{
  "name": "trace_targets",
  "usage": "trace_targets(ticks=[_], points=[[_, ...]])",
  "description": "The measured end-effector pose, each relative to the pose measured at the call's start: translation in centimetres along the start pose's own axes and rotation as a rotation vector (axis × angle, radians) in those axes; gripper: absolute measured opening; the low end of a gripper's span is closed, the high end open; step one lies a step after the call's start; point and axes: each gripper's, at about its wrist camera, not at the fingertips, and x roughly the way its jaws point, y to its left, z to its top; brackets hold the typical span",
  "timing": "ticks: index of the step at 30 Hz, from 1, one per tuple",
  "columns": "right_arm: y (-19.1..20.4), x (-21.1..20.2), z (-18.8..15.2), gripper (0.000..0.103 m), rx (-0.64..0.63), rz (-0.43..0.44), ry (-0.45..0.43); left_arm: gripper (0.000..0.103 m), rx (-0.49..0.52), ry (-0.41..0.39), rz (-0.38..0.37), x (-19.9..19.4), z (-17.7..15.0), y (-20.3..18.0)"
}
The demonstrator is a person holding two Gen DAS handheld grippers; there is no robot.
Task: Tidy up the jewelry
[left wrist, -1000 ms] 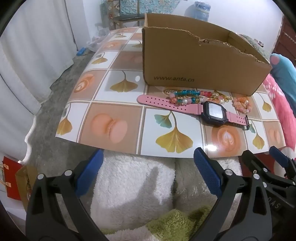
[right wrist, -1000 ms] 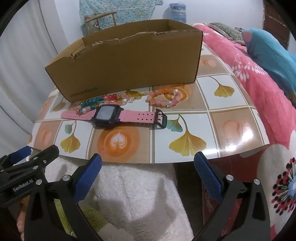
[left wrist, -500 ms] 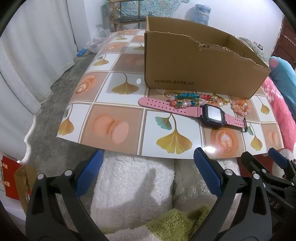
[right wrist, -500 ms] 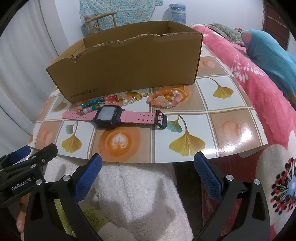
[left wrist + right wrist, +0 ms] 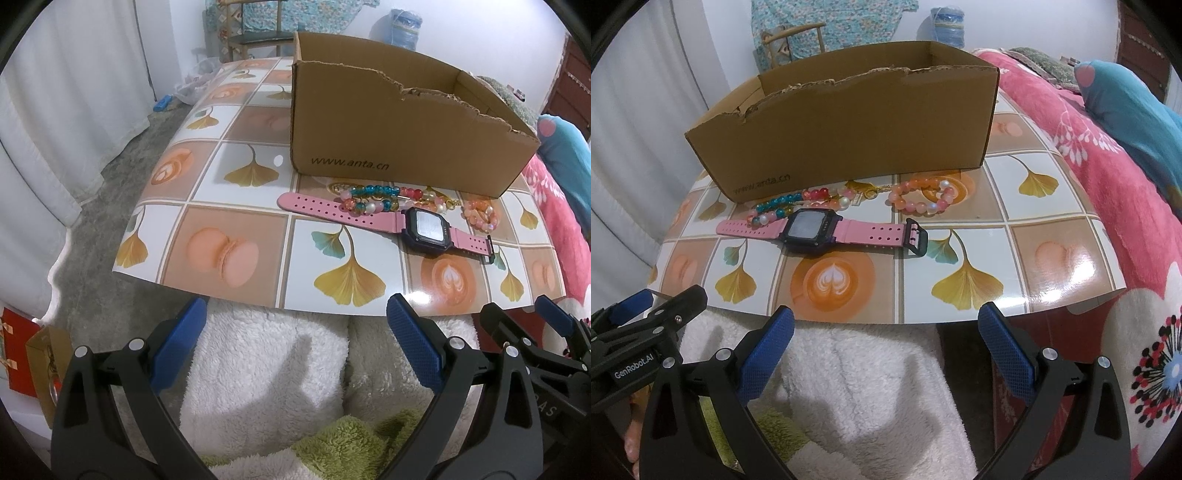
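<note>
From my remote station I take the cardboard box (image 5: pixel 402 125) as the reference for everything else. It stands open-topped on the patterned mat (image 5: pixel 236 236), a glossy sheet printed with ginkgo leaves, macarons and latte cups, and its near wall has a torn upper edge and carries the print "www.anta.cn". The mat itself lies over a white fleece blanket (image 5: pixel 266 373) that shows below its near edge; to the box's right side in the right wrist view, a red floral bedcover (image 5: pixel 1108 177) runs alongside. All the jewelry lies outside the box, on the mat, along the foot of its near wall. The pink watch (image 5: pixel 812 230) — dark square case, strap laid out flat, buckle end pointing away from the printed corner — lies a little nearer to me than the beads. The blue and pink bead bracelet (image 5: pixel 373 197) sits just in front of the printed wall, touching or overlapping the long strap end. A small gold chain piece (image 5: pixel 864 192) lies between the two bracelets, close to the wall; its form is too small to make out. The orange and pearl bracelet (image 5: pixel 921 197) lies apart from the watch, near the box's unprinted corner. The left gripper (image 5: pixel 295 343) and right gripper (image 5: pixel 886 343) both hover short of the mat's near edge, well apart from the box — fingers spread wide, nothing between the blue pads on either.
</note>
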Motion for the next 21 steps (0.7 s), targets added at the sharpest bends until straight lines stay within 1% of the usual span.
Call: trace_targets(ticks=[21], points=[[-0.09, 0.35, -0.13, 0.097, 0.001, -0.003, 0.008, 0.095, -0.004, 0.002, 0.000, 0.13, -0.14, 0.20]])
